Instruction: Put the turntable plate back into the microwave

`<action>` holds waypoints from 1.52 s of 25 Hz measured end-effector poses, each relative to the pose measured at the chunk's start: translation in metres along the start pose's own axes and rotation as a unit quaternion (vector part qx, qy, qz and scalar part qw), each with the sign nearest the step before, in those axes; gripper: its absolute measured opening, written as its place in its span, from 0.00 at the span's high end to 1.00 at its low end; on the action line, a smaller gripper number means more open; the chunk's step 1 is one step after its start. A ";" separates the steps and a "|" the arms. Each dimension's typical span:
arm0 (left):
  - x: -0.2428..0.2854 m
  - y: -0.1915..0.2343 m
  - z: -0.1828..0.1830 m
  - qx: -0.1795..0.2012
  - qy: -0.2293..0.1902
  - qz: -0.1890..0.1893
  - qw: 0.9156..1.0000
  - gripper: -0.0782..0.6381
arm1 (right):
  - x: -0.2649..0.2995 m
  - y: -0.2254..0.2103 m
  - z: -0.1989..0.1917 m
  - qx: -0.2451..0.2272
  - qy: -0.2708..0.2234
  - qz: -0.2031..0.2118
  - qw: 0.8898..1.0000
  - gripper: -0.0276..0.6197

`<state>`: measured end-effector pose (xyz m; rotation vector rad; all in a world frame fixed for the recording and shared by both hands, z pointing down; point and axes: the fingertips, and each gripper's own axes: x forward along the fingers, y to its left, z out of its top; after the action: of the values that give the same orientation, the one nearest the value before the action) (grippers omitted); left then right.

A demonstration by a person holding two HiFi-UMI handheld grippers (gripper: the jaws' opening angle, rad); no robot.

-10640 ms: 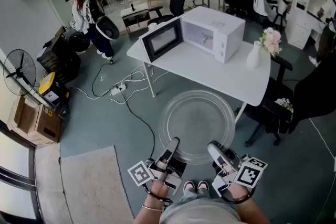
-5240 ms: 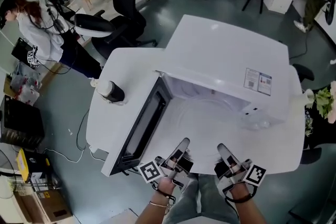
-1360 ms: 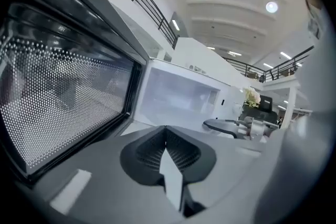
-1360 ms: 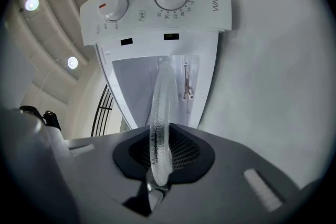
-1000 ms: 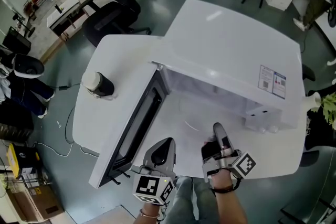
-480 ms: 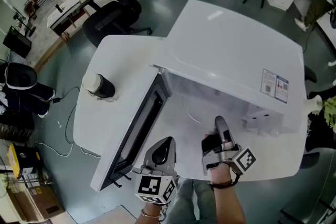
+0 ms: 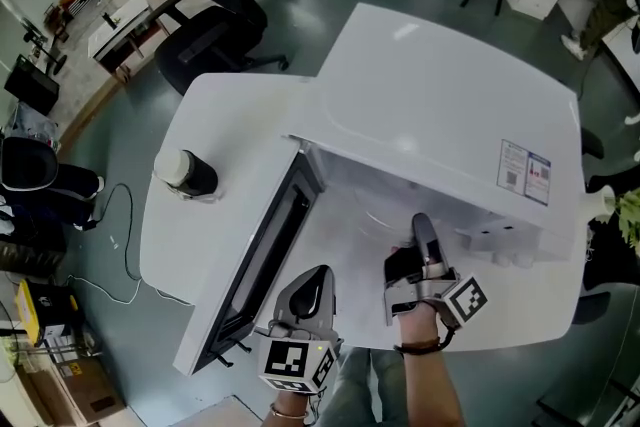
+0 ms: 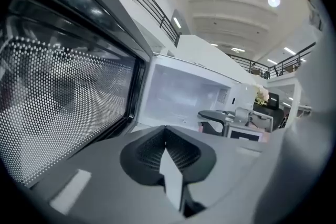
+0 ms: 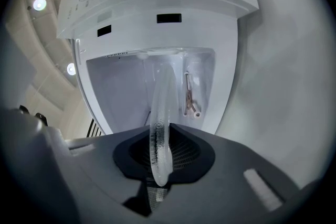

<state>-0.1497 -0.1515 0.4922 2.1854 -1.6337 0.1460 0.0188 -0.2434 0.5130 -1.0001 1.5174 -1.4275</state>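
Note:
The clear glass turntable plate [image 9: 160,113] runs edge-on between the jaws of my right gripper [image 9: 160,168], which is shut on its rim. The plate reaches into the open cavity [image 9: 121,97] of the white microwave [image 7: 440,105]; from the head view only a faint arc of the plate [image 7: 385,218] shows inside. My right gripper [image 7: 421,231] is at the cavity mouth. A roller piece [image 9: 190,98] lies on the cavity floor beyond the plate. My left gripper [image 7: 311,286] is shut and empty, held back beside the open door [image 7: 262,255]. Its shut jaws [image 8: 167,153] face the cavity.
The microwave stands on a white table [image 7: 205,130], its door swung open to the left. A dark cylinder with a white lid [image 7: 186,173] stands at the table's left. A black office chair [image 7: 215,25] is beyond the table, and a cable [image 7: 122,215] lies on the floor.
My right gripper has moved forward a little, carrying the plate deeper into the cavity. The left gripper has stayed where it was.

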 end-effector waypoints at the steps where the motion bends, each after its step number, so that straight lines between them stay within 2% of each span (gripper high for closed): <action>1: 0.001 0.000 0.000 0.000 0.000 0.000 1.000 0.89 | 0.001 0.000 0.001 0.000 -0.002 -0.001 1.000 0.89; 38: 0.023 0.004 -0.002 -0.018 0.015 -0.017 1.000 0.89 | 0.047 -0.006 0.027 0.001 -0.051 -0.006 0.999 0.89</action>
<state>-0.1457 -0.1718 0.5021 2.1723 -1.5687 0.1378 0.0274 -0.2976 0.5165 -1.0668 1.4386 -1.3657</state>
